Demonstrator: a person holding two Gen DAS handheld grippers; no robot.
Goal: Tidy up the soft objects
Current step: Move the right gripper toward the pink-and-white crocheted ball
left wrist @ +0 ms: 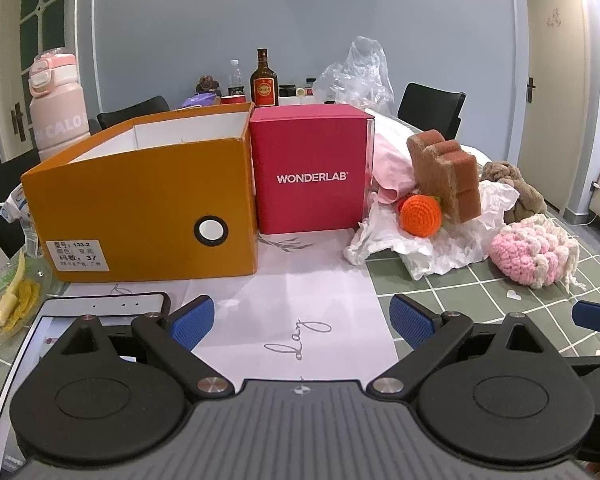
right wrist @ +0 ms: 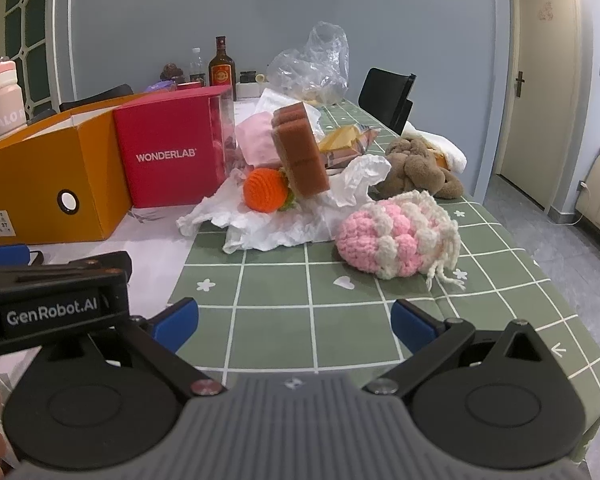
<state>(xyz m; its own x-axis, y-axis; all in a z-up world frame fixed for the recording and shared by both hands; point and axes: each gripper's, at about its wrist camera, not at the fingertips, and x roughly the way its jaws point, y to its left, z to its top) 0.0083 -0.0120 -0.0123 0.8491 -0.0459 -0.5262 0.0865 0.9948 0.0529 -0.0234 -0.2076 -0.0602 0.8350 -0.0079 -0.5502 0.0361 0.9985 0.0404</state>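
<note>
Right wrist: brown plush (right wrist: 418, 172) half-hidden.

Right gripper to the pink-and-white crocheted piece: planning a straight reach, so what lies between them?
Nothing: in the right wrist view only bare green checked tablecloth separates the open right gripper from the crocheted piece.

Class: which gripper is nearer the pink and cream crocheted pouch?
Right. The right gripper faces the pink and cream crocheted pouch just ahead; the left gripper sits further left, facing the boxes.
</note>
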